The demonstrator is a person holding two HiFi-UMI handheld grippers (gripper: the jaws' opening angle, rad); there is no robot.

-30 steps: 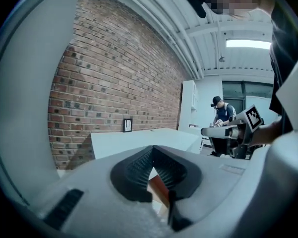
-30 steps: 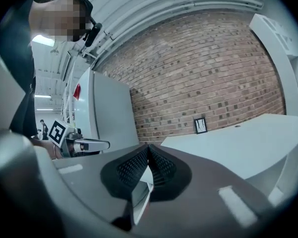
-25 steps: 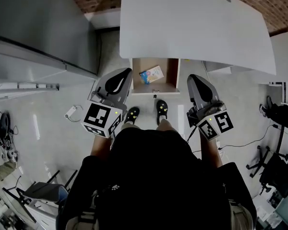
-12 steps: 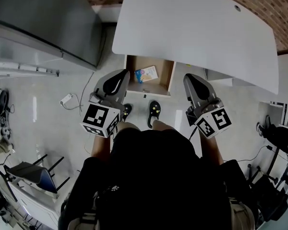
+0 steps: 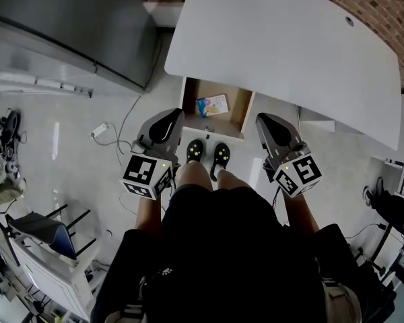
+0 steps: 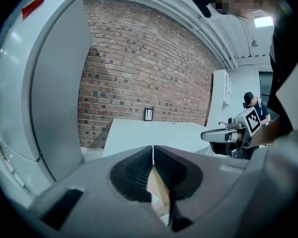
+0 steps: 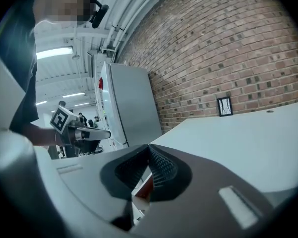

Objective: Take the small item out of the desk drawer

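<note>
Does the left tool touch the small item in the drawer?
Apart. In the head view the left tool hangs left of the drawer, and bare drawer floor shows between it and the item.

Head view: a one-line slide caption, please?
Open drawer holds a small packet; left gripper and right gripper, both shut, hover before it.

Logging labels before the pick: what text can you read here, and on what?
None legible.
Small item in the drawer: colourful print, too small.
Wall plaque: blurred.
Red label on the grey cabinet: unreadable.
Marker cubes: square patterns, no words.
</note>
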